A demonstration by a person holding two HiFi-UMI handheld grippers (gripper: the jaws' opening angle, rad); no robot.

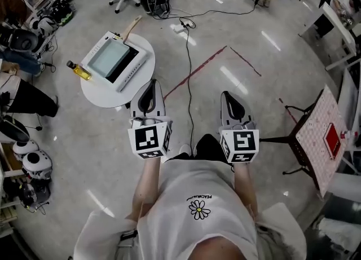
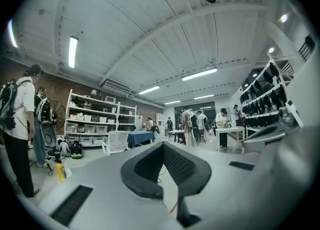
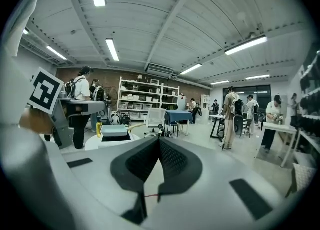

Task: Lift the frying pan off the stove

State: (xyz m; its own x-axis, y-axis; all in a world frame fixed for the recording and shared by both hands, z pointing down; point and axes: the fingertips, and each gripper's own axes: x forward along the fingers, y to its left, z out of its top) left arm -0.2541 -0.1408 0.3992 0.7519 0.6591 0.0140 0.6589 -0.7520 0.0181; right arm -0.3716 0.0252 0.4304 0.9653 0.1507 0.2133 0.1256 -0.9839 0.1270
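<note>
Floor: pale polished concrete floor, crossed by a red tape line and a thin black cable.
Person: seen from above in a white T-shirt with a small flower print, both forearms stretched forward, one gripper in each hand.
Table: small round white table, ahead and to the person's left.
Stove: flat white rectangular stove, resting on that table.
Frying pan: pale rectangular frying pan with a wooden handle. It sits on the stove, handle pointing away from the person, untouched by either gripper.
Left gripper: grey left gripper, jaws pressed together with nothing between them, held in the air near the table's edge.
Right gripper: matching right gripper, jaws likewise pressed together and empty, farther from the table.
Bottle: small bottle of yellow liquid, beside the stove's left side.
</note>
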